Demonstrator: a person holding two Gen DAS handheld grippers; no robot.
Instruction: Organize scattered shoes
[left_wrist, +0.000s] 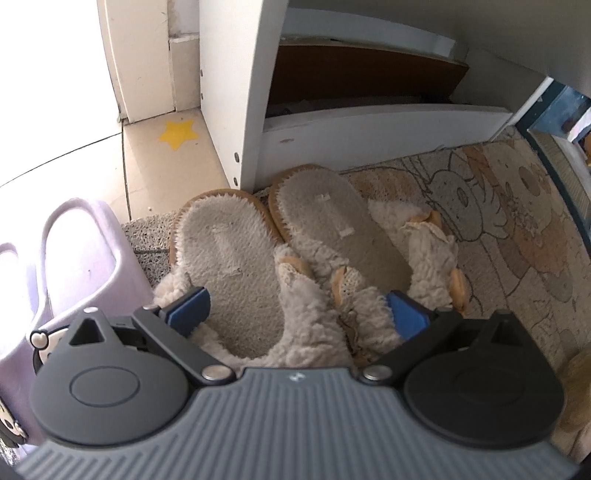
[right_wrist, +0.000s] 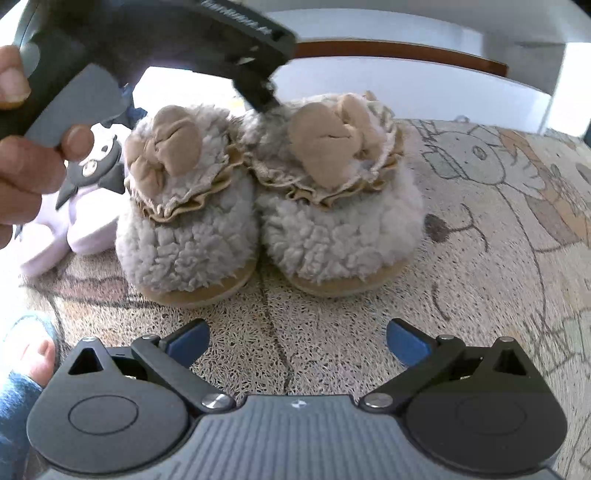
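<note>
Two fluffy grey slippers with tan soles lie side by side on the patterned mat, heels toward a white shoe cabinet: the left slipper (left_wrist: 229, 266) and the right slipper (left_wrist: 343, 229). My left gripper (left_wrist: 299, 314) stands open wide right above their fleecy uppers, one blue pad over each slipper, neither pressing. In the right wrist view the same left slipper (right_wrist: 184, 221) and right slipper (right_wrist: 340, 206) show their toes and beige bows. My right gripper (right_wrist: 297, 343) is open over bare mat just short of the toes, with nothing between its fingers.
A lilac slipper (left_wrist: 74, 258) with a cartoon charm (right_wrist: 92, 166) lies left of the pair. The white cabinet (left_wrist: 236, 92) has a low open shelf (left_wrist: 369, 118). A hand (right_wrist: 26, 155) holds the left tool's black housing (right_wrist: 155, 40). A foot (right_wrist: 33, 354) is at lower left. The mat (right_wrist: 480, 221) stretches right.
</note>
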